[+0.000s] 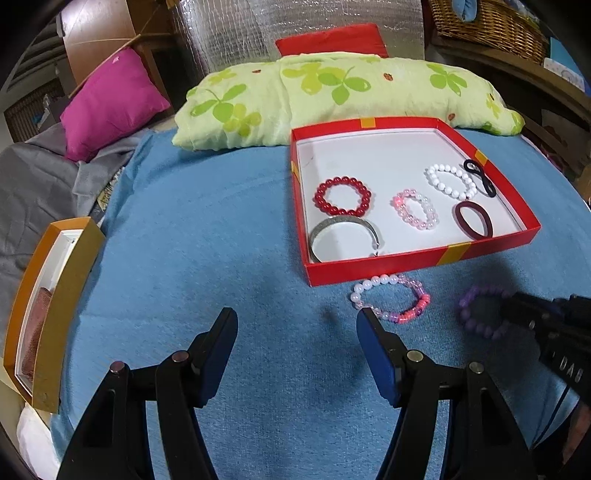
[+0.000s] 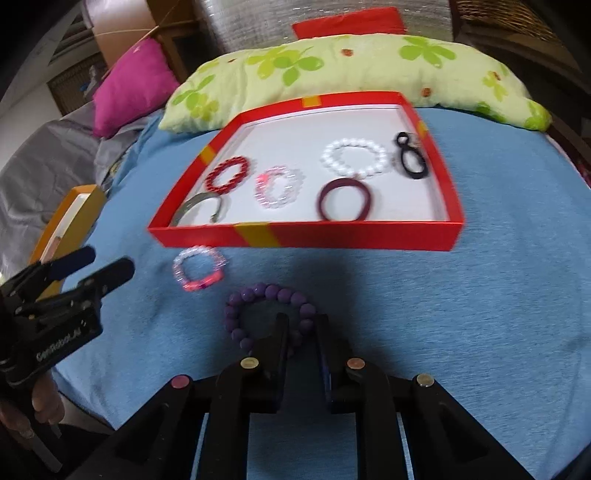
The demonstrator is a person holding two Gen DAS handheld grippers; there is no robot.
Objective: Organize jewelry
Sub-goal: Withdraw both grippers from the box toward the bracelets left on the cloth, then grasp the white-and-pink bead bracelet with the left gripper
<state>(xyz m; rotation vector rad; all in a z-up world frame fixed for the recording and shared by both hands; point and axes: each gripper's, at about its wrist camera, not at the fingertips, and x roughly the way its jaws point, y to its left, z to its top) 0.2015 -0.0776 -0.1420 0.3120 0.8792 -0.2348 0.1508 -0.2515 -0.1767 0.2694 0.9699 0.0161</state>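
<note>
A purple bead bracelet [image 2: 258,295] lies on the blue cloth in front of the red box [image 2: 332,236]. My right gripper [image 2: 302,322] is shut on its near-right beads; the left wrist view shows it dark at the right edge [image 1: 517,308]. A white-and-pink bead bracelet [image 1: 391,299] lies just left of the purple one. My left gripper [image 1: 296,317] hovers open beside it, nothing between its fingers. Inside the box lie a red bead bracelet [image 1: 341,195], a silver cuff [image 1: 343,230], a pink bracelet [image 1: 415,208], a white one [image 1: 450,181] and two hair ties.
A gold-sided box [image 1: 70,295] sits at the cloth's left edge. A green leaf-print pillow [image 1: 332,92] lies behind the red box, a magenta pillow [image 1: 110,103] and grey blanket [image 1: 33,192] at the far left. A wicker basket [image 1: 491,26] stands at the back right.
</note>
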